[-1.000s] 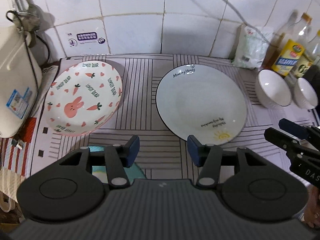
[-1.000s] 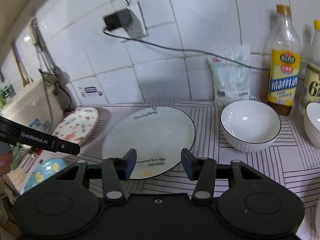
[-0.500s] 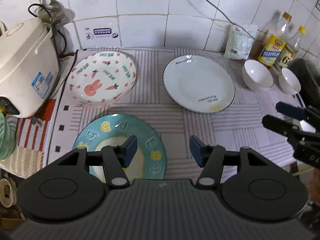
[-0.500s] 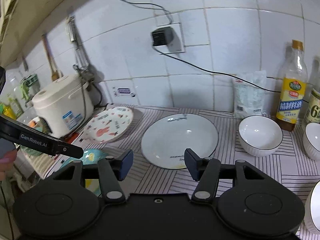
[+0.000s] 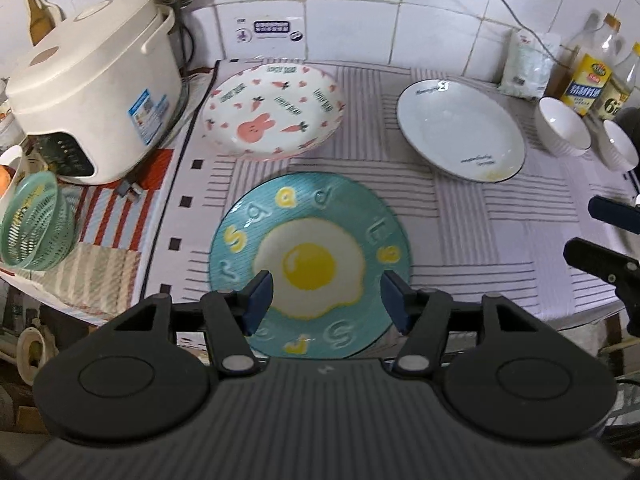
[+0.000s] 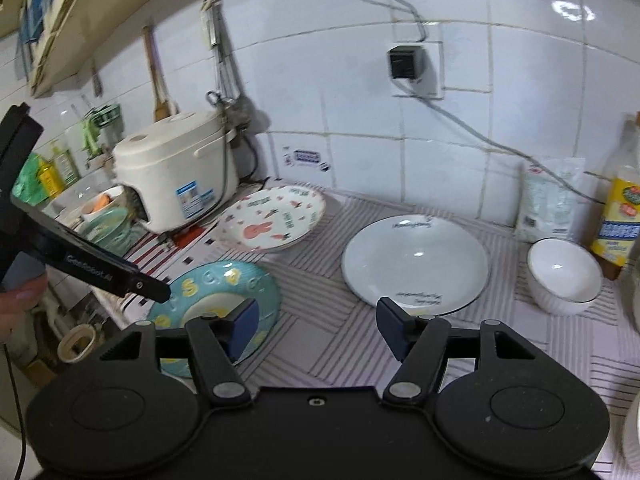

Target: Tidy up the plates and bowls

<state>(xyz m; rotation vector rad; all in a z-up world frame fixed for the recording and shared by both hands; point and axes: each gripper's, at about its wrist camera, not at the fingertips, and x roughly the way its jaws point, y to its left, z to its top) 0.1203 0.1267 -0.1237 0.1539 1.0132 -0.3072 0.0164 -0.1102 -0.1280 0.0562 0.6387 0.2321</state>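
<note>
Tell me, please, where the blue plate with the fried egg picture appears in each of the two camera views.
Left wrist view: the blue egg plate lies at bottom centre, just beyond the open left gripper.
Right wrist view: the same plate lies at lower left, partly hidden by a finger of the right gripper.
Shared landmark: the rabbit plate lies just behind it, next to the rice cooker.

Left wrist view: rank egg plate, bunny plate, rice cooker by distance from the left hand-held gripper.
1. Teal fried-egg ceramic plate, directly under the left hand-held gripper.
2. Pink bunny-print plate, behind it, toward the wall.
3. Cream rice cooker, far left corner.
</note>
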